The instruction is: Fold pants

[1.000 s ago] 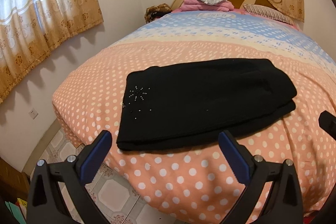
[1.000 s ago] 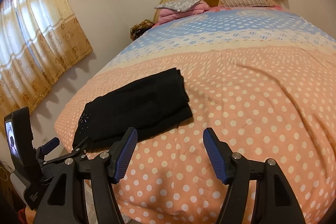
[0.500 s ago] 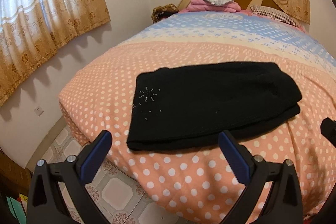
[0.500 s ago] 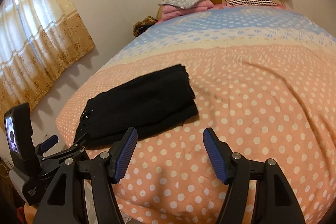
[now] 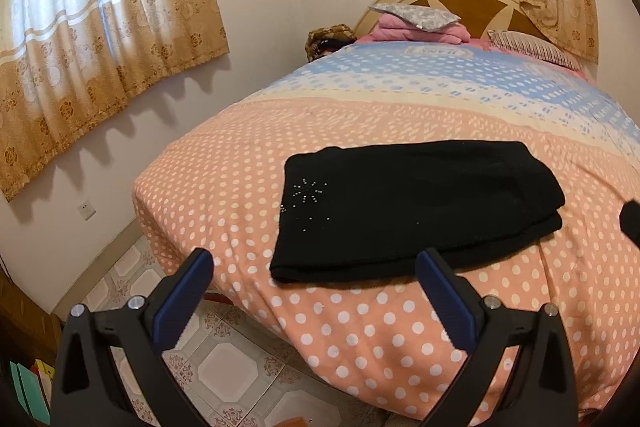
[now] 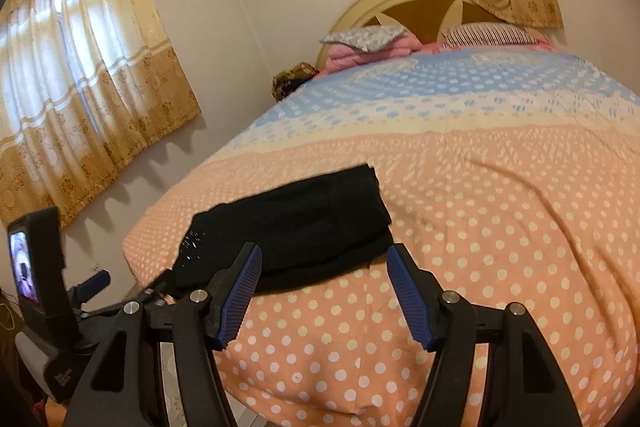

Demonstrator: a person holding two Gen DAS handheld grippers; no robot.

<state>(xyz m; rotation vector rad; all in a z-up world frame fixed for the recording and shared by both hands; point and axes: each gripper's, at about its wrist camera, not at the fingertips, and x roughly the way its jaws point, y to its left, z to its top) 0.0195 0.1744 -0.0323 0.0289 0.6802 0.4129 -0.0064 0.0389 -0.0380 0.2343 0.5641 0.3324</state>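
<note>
Bed (image 5: 360, 327) w/ folded black pants (image 5: 416, 207); both grippers gaping, clear of cloth

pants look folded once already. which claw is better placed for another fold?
Probably right. The right claw hangs open just short of the black pants' right end, where the layered edges show. The left claw is open too, but sits off the bed's corner, toward the floor.

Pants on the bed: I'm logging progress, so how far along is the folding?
Done: the pants lie on the bed as a flat, layered rectangle near its foot. In hand: nothing; the left gripper and right gripper are open, short of the cloth. Left: perhaps one more fold, though it looks nearly finished.
</note>
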